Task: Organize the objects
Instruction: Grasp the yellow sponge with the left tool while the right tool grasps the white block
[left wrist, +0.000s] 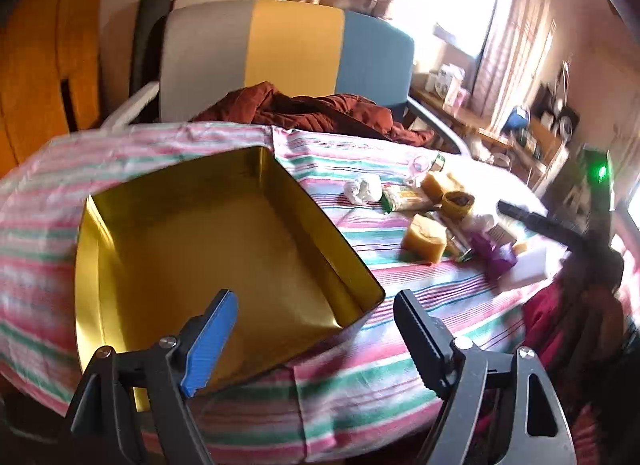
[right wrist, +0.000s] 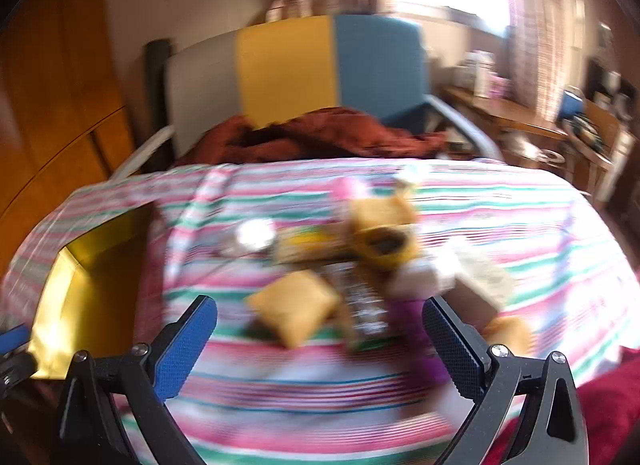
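An empty gold tin box [left wrist: 224, 249] lies on the striped cloth [left wrist: 400, 305], and my left gripper [left wrist: 316, 325] hovers open over its near right corner with nothing between its fingers. Right of the box lies a heap of small items: a yellow sponge block [left wrist: 424, 239], a crumpled white wad [left wrist: 363, 189], a purple wrapper [left wrist: 496, 255], a white eraser block [left wrist: 528, 265]. The right wrist view is blurred. There my right gripper [right wrist: 320, 345] stands open just in front of that heap, with the yellow sponge block [right wrist: 296, 311] and a dark packet [right wrist: 366, 313] beyond its fingers. The gold box [right wrist: 80, 293] shows at the left.
A grey, yellow and blue chair back [left wrist: 280, 53] stands behind the table with a rust-red garment [left wrist: 320, 113] draped on the seat. A cluttered wooden desk [left wrist: 500, 125] sits at the right under a bright window. A dark red sleeve [left wrist: 568, 325] is at the right edge.
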The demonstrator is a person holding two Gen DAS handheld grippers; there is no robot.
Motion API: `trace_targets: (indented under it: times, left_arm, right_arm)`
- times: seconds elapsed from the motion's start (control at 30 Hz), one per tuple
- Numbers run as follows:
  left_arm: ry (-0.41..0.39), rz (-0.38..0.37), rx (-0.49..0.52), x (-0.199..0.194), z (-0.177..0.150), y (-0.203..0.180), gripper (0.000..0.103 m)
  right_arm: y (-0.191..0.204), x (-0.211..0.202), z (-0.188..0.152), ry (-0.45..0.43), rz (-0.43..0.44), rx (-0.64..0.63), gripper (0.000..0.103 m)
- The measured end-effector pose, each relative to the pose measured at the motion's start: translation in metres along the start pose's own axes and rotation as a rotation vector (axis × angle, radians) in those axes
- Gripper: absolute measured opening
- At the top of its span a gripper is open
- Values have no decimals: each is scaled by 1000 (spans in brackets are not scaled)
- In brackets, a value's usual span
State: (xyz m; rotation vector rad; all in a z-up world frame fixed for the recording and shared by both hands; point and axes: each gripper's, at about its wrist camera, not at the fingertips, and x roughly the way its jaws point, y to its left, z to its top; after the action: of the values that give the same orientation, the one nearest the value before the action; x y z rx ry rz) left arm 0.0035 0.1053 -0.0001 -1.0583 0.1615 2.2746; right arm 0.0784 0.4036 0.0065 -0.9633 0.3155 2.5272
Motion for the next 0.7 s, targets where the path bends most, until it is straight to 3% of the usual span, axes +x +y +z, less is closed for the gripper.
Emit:
trace_targets:
  times: [0.17,0.3,0.43,0.7]
  left_arm:
    - [-17,116,150,10,18,-32,82]
    - [-52,160,235,12,28,-52,82]
    - [-74,177,306,20,37,-72,82]
    - [-71,156,416,40,45,-107,82]
  right_arm:
    - [-53,5,11,-24,-103,54,103]
    - [-83,18,12,-17,-127,109,103]
    - [-107,28,10,27,-98,221,103]
    - [-124,32,8,58,-90,313,103]
